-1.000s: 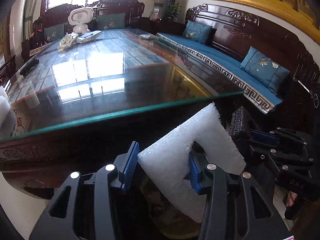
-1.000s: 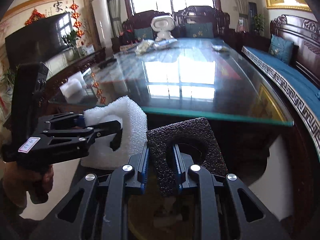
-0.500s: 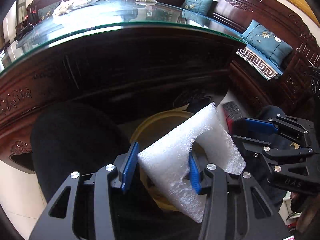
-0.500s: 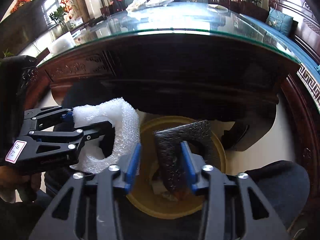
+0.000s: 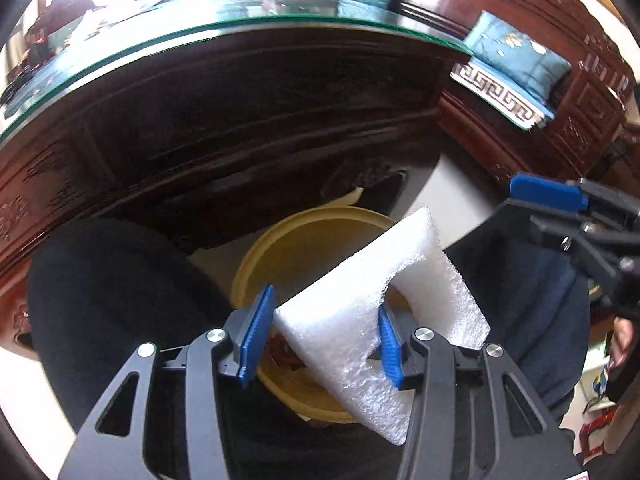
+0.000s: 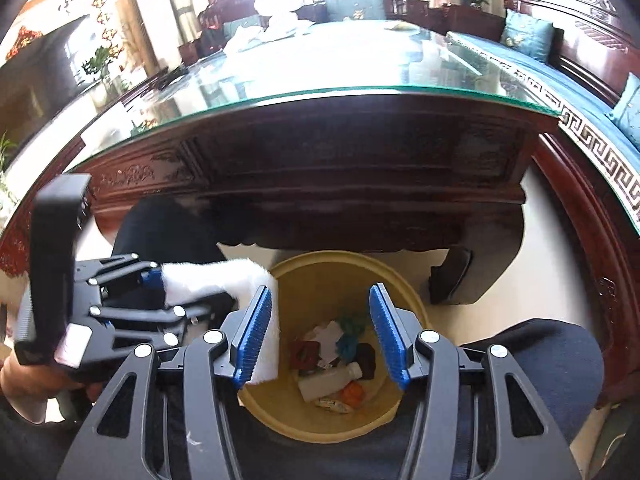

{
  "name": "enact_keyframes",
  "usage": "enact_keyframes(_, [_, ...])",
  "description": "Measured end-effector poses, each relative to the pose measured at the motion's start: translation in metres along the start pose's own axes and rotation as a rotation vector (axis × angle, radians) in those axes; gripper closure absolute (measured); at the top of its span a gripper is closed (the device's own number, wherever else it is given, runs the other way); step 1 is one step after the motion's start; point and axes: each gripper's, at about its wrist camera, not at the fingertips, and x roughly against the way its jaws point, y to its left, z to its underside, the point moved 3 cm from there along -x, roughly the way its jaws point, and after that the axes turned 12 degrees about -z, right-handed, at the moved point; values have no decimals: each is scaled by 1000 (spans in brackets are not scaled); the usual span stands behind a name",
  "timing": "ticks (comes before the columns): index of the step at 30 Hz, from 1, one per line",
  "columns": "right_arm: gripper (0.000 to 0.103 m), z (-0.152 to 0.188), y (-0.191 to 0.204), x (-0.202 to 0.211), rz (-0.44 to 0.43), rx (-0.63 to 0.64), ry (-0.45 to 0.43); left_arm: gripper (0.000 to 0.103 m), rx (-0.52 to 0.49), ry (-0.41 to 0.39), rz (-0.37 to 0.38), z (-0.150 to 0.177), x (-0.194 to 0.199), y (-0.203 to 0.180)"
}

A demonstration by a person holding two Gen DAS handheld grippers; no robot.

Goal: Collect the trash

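My left gripper (image 5: 322, 338) is shut on a white foam piece (image 5: 360, 304) and holds it over the yellow trash bin (image 5: 304, 236). In the right wrist view the same foam (image 6: 224, 276) hangs at the bin's left rim (image 6: 288, 268), held by the left gripper (image 6: 160, 284). My right gripper (image 6: 320, 336) is open and empty above the bin. A black foam piece (image 6: 366, 358) lies inside among a white bottle (image 6: 328, 382), paper and other scraps. The right gripper also shows at the right of the left wrist view (image 5: 560, 208).
A dark carved wooden table (image 6: 320, 168) with a glass top (image 6: 320, 68) stands just behind the bin. The person's dark-trousered knees (image 5: 104, 292) (image 6: 544, 364) flank the bin. A wooden sofa with blue cushions (image 5: 520, 64) is on the right.
My right gripper has opened and the black foam has dropped into the bin. Both grippers have moved lower over the bin. The left still holds the white foam.
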Motion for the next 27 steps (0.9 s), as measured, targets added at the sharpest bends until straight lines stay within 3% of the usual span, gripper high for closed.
enact_keyframes(2, [52, 1, -3, 2, 3, -8, -2, 40, -28, 13, 14, -3, -6, -12])
enact_keyframes(11, [49, 7, -16, 2, 8, -34, 2, 40, -91, 28, 33, -7, -15, -43])
enact_keyframes(22, [47, -8, -13, 2, -1, -8, -18, 39, -61, 7, 15, -14, -7, -28])
enact_keyframes(23, [44, -11, -12, 2, 2, -4, -22, 34, -55, -5, 8, -16, -4, -24])
enact_keyframes(24, [43, -17, -9, 1, 4, 4, -28, 20, -43, -23, -7, -22, 0, -18])
enact_keyframes(27, [42, -36, 0, 0, -9, 36, -53, 20, -6, -79, -44, -41, 13, -1])
